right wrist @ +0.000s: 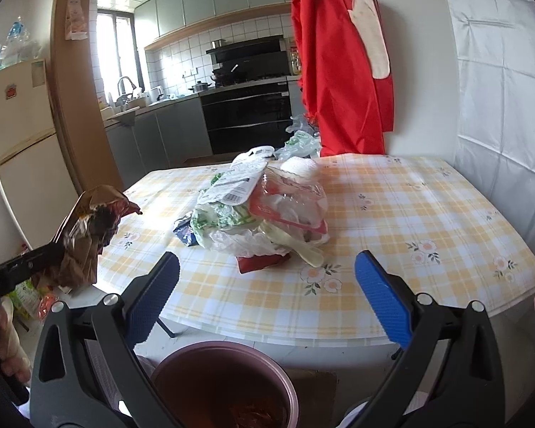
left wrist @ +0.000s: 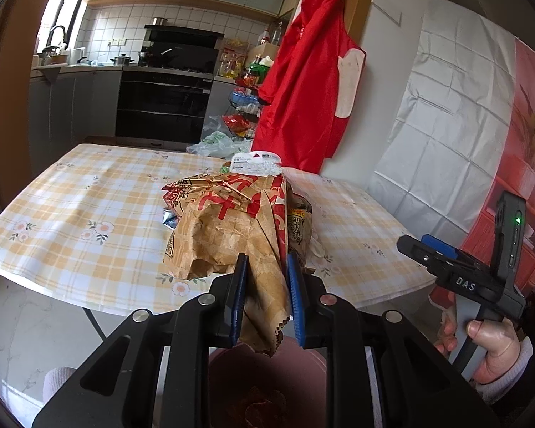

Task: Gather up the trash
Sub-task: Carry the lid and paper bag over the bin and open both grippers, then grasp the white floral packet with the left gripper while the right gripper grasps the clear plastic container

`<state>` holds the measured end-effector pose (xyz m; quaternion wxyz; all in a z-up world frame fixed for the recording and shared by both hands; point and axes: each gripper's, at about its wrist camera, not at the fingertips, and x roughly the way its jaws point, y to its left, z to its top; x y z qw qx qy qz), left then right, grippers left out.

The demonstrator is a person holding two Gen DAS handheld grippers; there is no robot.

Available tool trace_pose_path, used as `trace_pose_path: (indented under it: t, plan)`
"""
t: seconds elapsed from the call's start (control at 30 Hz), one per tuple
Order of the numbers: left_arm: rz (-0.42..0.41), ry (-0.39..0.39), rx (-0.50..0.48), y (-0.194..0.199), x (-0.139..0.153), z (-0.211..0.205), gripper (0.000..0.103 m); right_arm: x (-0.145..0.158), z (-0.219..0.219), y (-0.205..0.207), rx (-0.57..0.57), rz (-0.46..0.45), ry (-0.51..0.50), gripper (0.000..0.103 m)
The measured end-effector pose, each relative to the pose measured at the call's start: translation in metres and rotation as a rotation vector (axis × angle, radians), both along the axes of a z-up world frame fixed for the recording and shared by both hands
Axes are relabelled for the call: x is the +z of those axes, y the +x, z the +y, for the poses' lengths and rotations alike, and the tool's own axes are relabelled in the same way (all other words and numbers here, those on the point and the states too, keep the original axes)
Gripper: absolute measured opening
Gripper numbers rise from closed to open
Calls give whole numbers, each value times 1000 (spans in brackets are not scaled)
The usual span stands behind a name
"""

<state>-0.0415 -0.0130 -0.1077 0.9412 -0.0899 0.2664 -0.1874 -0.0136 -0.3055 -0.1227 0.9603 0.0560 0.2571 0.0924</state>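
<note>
The left gripper (left wrist: 266,267) clamps a crumpled brown paper bag (left wrist: 228,228) with red print above the maroon bin (right wrist: 224,381). At twelve o'clock of the wide-open, empty right gripper (right wrist: 267,278), a wrapper pile (right wrist: 264,210) lies on the checked table (right wrist: 428,214).

Brown paper bag (left wrist: 228,235) printed in red; yellow-and-white check tablecloth (right wrist: 392,214) with small flowers; blue pads (right wrist: 381,296) on black grippers; red apron (right wrist: 339,71), cream patch; dusky pink bin (right wrist: 228,360) below table's near edge.
</note>
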Motion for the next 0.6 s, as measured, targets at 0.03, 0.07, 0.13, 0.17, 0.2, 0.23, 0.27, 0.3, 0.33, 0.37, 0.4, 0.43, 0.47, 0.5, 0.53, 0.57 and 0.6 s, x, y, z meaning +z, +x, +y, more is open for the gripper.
trace_pose_path:
  t: [0.03,0.07,0.13,0.17,0.2,0.23,0.27,0.3,0.33,0.37,0.4,0.43,0.47,0.5,0.53,0.57,0.6]
  plan:
    - [2,1,-7,-1,-2,-3,22,-2,0,0,-1,4,3,97]
    - [6,3,-18,-1,-3,-6,22,-3,0,0,-2,6,4,97]
    - [11,3,-34,-2,-7,-9,22,-5,0,1,-7,12,5,97]
    - [13,2,-40,-2,-7,-10,22,-6,-1,2,-9,14,6,97]
    - [18,-1,-50,-2,-8,-12,22,-7,-1,2,-11,16,7,97]
    - [20,-3,-58,-1,-9,-14,22,-7,-2,2,-12,18,7,97]
    - [24,-6,-69,-1,-10,-15,23,-7,-2,2,-13,19,7,97]
    - [28,-9,-80,-1,-11,-16,23,-8,-2,3,-15,20,7,97]
    - [31,-11,-88,-1,-11,-17,24,-7,-2,2,-15,21,7,97]
    - [37,-15,-100,-1,-12,-19,26,-8,-2,2,-15,21,7,97]
    - [53,-27,-128,0,-14,-20,32,-8,-2,2,-16,23,6,97]
    - [66,-37,-141,1,-15,-21,36,-8,-2,3,-17,25,5,97]
    - [72,-48,-150,1,-15,-22,45,-9,-2,3,-18,27,4,97]
    - [70,-52,-150,1,-16,-21,50,-10,-2,3,-19,30,4,97]
    - [63,-47,-145,0,-16,-22,51,-10,-2,4,-19,32,4,97]
    - [56,-34,-138,-1,-16,-22,54,-11,-2,4,-21,35,4,97]
    - [49,-19,-127,-1,-15,-22,58,-12,-2,4,-22,36,5,97]
